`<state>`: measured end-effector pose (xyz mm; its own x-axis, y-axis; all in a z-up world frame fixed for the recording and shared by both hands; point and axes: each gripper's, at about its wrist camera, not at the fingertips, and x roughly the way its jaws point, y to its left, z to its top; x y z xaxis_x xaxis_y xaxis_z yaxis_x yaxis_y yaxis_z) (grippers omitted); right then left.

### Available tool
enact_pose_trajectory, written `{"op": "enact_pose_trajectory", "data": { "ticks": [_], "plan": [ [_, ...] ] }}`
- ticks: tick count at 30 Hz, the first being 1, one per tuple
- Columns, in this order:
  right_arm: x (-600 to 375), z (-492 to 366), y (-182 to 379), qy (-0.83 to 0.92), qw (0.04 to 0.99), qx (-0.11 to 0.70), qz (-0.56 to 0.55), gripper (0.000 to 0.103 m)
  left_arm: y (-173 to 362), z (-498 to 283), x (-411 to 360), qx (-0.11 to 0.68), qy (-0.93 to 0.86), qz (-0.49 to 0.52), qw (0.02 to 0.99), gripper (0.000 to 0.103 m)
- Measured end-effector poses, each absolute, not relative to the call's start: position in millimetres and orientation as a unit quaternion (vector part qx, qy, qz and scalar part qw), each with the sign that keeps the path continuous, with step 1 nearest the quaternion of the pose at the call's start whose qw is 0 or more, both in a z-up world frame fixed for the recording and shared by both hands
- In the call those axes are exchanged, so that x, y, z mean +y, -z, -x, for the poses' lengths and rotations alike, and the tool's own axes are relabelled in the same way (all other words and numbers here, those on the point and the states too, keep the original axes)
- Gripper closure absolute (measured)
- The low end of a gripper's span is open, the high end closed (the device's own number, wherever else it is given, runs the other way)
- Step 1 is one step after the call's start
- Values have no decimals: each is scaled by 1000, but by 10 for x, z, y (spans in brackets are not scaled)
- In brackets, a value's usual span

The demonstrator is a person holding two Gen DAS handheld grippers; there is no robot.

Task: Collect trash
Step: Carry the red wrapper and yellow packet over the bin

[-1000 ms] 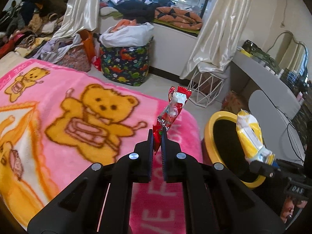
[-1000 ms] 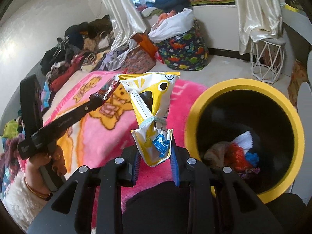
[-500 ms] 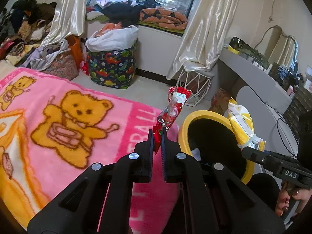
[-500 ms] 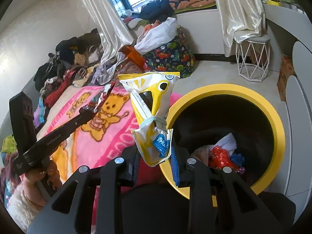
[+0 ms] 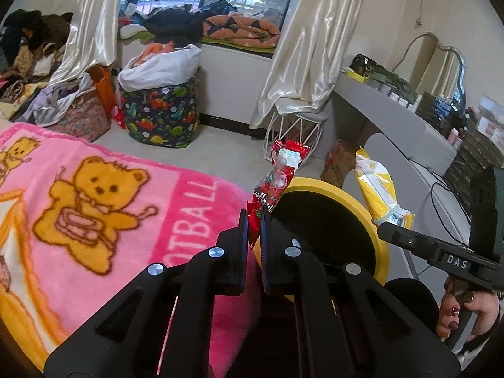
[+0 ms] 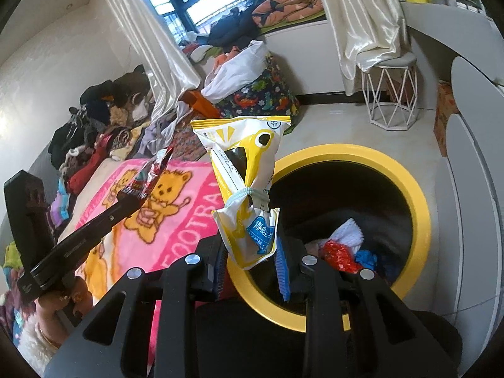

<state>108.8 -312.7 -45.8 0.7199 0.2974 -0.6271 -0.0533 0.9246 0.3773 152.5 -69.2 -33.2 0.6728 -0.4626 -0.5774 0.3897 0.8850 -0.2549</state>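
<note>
- Standing by the bed here: the left gripper (image 5: 254,220) is pressed nearly flat together, pinching only the bottom edge of a red snack wrapper (image 5: 277,176). The wrapper sticks up and forward, over the near rim of the yellow-rimmed bin (image 5: 375,220).
- The right gripper (image 6: 249,252) is partly closed, squeezing the lower end of a yellow-and-white packet (image 6: 242,170) tied with a rubber band, and it sits over the bin's (image 6: 419,195) near-left rim.
- Biggest risk I see: both pieces are over the rim, not the middle. Let go now and the red wrapper could flop back onto the pink bear blanket (image 5: 94,195), or slide down outside the bin.
- The red one is thin and light, so it might cling to a pad instead of falling.
- The yellow packet is top-heavy above the grip; it could tip sideways on release and catch the rim.
- The two grippers are near each other, so swinging both in at once might make them bump.
- The bin already holds some trash (image 6: 343,249), but there's plenty of room, so overflow isn't a worry.
</note>
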Motion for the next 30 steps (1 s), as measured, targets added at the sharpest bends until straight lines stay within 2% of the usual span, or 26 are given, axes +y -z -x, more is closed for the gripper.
{"op": "enact_pose_trajectory", "data": {
  "ticks": [30],
  "plan": [
    [-3803,-989,552,-16,917,348,-195,78,462,-1370,-1485,351,297,-10,888,100]
  ]
}}
